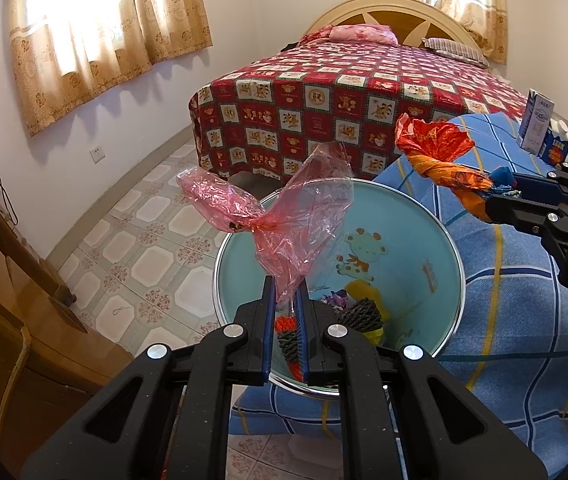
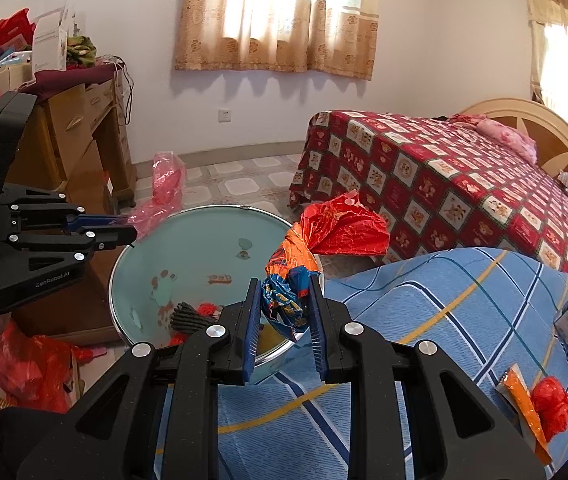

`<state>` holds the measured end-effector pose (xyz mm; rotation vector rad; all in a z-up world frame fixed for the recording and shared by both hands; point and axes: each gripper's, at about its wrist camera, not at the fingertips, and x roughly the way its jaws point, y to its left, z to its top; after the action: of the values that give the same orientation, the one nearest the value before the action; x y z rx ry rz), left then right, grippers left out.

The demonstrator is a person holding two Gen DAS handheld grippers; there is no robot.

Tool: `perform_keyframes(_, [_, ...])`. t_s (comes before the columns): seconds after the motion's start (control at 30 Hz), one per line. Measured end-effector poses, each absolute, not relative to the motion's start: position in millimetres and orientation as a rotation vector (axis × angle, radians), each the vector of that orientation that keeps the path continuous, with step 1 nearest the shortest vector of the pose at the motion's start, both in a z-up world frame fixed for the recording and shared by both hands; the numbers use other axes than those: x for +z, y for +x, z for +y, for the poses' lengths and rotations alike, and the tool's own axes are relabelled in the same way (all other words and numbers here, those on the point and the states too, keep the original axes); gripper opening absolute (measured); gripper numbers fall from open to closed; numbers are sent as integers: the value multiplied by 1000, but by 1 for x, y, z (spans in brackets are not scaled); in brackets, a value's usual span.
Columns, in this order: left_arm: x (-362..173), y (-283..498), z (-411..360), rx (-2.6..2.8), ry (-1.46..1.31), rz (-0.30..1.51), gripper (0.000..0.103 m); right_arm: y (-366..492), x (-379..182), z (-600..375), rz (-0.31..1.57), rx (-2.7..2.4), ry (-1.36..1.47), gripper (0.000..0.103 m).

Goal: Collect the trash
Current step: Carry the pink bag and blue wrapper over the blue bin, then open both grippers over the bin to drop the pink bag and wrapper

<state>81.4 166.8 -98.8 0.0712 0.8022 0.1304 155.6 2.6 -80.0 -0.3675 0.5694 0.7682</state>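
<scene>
Trash hangs over the bin [image 1: 435,216]: the left gripper [image 1: 287,304] pinches a pink bag [image 1: 284,216], the right gripper [image 2: 285,312] clamps a wrapper [image 2: 323,236]. Better to centre each above the bin before opening.

pink bag [image 1: 284,220], light-blue bin [image 1: 403,216], red wrapper [image 2: 339,232]
</scene>
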Motion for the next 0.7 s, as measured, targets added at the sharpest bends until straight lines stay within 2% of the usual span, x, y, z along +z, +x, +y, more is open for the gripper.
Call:
perform_keyframes(0.33, [-99,81,166,123,68,801,10,152,-80,9,562,798,-378,23])
perform_keyframes(0.4, [-99,82,161,113,68,797,14,151,-81,12,569,816,-383,25])
perform_keyframes(0.43, [-98,82,159,113,67,793,19,150,-82,12,566,826,-382,29])
perform_keyframes(0.47, [-98,82,157,112,66,792,28,151,-81,11,562,824,-383,41])
perform_keyframes(0.5, [-98,82,155,109,66,790,30,151,-82,11,560,819,-382,47])
perform_keyframes(0.57, [-98,83,153,112,72,790,33,151,-84,11,571,820,-373,50])
perform_keyframes(0.63, [-98,83,153,120,69,787,44,150,-84,11,572,812,-373,52])
perform_keyframes(0.7, [-98,83,154,128,67,785,49,150,-84,11,573,808,-370,54])
